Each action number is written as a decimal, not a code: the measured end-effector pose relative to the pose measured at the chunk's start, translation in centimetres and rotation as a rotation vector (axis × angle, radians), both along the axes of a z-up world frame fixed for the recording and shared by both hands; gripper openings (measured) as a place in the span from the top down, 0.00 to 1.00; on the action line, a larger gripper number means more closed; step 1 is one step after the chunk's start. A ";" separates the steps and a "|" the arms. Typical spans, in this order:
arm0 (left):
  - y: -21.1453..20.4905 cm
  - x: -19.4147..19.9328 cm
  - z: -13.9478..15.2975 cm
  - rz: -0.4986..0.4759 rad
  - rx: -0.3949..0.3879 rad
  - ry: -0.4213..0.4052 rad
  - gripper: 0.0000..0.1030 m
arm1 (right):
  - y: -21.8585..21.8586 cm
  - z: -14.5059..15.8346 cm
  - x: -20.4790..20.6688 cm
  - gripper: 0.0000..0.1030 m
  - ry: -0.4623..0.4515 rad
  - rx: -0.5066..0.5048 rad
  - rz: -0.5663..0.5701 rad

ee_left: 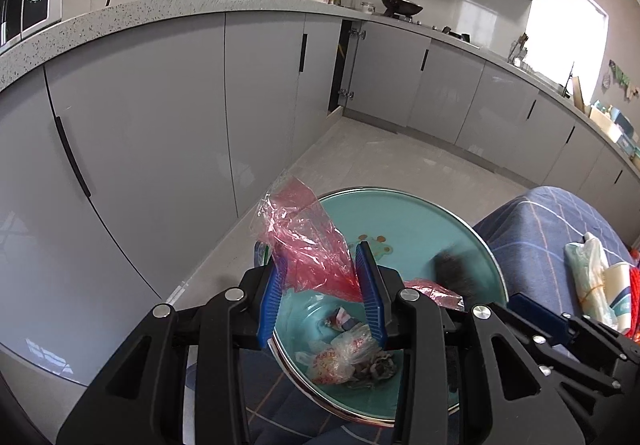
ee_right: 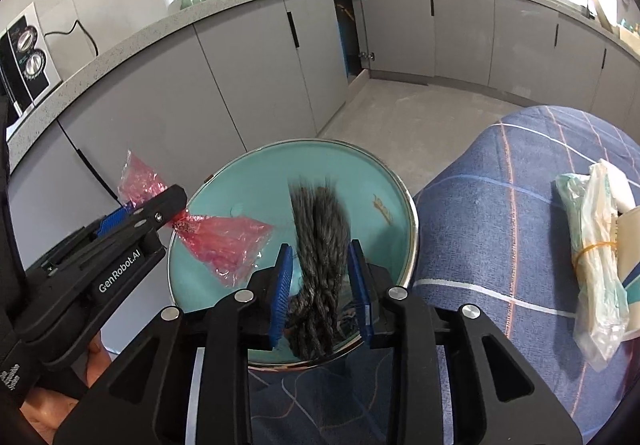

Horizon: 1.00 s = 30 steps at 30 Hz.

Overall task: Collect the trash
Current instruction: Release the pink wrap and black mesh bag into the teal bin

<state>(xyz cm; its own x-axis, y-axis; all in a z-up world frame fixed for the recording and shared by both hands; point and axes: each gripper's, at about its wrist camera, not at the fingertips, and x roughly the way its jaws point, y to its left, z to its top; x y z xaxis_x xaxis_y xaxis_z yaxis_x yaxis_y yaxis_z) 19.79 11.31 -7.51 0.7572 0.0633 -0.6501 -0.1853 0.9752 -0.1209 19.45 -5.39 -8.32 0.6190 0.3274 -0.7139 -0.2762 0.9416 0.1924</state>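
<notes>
The left gripper (ee_left: 326,287) was positioned over the teal bin (ee_left: 424,217). Its jaws were narrowed onto the red plastic wrapper (ee_left: 308,245), which was pinched near its middle; one crumpled end fanned upward past the bin's rim and the other hung over the bin's opening, as the right wrist view confirmed (ee_right: 224,241). The right gripper (ee_right: 322,281) was also positioned over the bin (ee_right: 256,181). A grey fibrous bundle (ee_right: 320,237) ran lengthwise between its blue pads (ee_right: 283,285). The jaws stood partly apart, and whether they pressed on the bundle could not be told.

Inside the bin, at the bottom, lay a wad of crumpled wrappers (ee_left: 348,357). The bin had a metal rim and stood against a surface covered with a blue checked cloth (ee_right: 500,213). On that cloth, to the right and well apart from the bin, lay a rolled plastic bag (ee_right: 596,257) bound with a yellow rubber band, beside a paper cup (ee_left: 620,293).

Farther off were the tiled floor (ee_right: 400,117), grey cabinets (ee_left: 160,125) and the counter (ee_left: 140,9), which carried a wok (ee_left: 400,7).
</notes>
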 end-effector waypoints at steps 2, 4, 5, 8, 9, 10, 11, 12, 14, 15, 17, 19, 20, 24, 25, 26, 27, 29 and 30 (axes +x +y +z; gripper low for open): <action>-0.1 0.1 -0.1 0.002 0.005 0.004 0.65 | -0.3 0.2 -0.1 0.70 -0.008 0.005 -0.002; -0.2 0.1 -0.2 0.001 0.008 0.006 0.65 | -0.9 0.6 -0.4 0.70 -0.019 0.015 -0.015; -0.3 0.2 -0.2 0.000 0.009 0.007 0.65 | -1.1 0.8 -0.7 0.70 -0.025 0.020 -0.021; -0.7 0.2 -0.2 -0.007 0.017 0.008 0.64 | -2.0 1.6 -1.6 0.68 -0.047 0.021 -0.043; -0.8 0.3 -0.2 -0.011 0.024 0.008 0.63 | -2.3 1.8 -1.8 0.67 -0.054 0.022 -0.047; -1.0 0.3 -0.3 -0.013 0.028 0.010 0.63 | -2.6 2.1 -2.2 0.67 -0.061 0.026 -0.049; -1.2 0.3 -0.3 -0.016 0.031 0.014 0.59 | -2.8 2.3 -2.5 0.67 -0.067 0.029 -0.052; -1.3 0.2 -0.4 -0.016 0.033 0.016 0.56 | -3.1 2.5 -2.8 0.67 -0.073 0.032 -0.057; -1.6 0.0 -0.3 -0.010 0.040 0.015 0.42 | -3.6 2.9 -3.4 0.67 -0.089 0.033 -0.070; -1.8 -0.1 -0.1 -0.006 0.048 0.012 0.39 | -4.0 3.1 -3.7 0.66 -0.097 0.033 -0.077; -2.2 -0.4 0.1 0.000 0.059 0.005 0.29 | -4.7 3.4 -4.2 0.65 -0.103 0.037 -0.090; -2.6 -0.7 0.5 0.002 0.064 -0.003 0.24 | -5.4 3.5 -4.4 0.63 -0.108 0.046 -0.105; -2.7 -0.9 0.6 0.002 0.063 -0.006 0.21 | -5.6 3.6 -4.5 0.63 -0.110 0.049 -0.111; -3.4 -1.5 1.3 -0.001 0.062 -0.017 0.16 | -7.1 4.0 -5.2 0.58 -0.122 0.059 -0.141; -3.6 -1.7 1.4 -0.003 0.059 -0.018 0.15 | -7.3 3.9 -5.4 0.58 -0.123 0.061 -0.146; -3.9 -2.0 1.6 -0.006 0.054 -0.021 0.13 | -7.6 3.9 -5.6 0.58 -0.124 0.062 -0.150; -4.1 -2.2 1.7 -0.010 0.050 -0.024 0.13 | -8.1 3.9 -5.9 0.58 -0.124 0.064 -0.158; -4.7 -2.7 1.9 -0.020 0.043 -0.030 0.12 | -8.8 3.8 -6.2 0.58 -0.121 0.066 -0.172; -5.1 -3.0 2.0 -0.025 0.040 -0.032 0.11 | -9.1 3.8 -6.3 0.58 -0.120 0.067 -0.178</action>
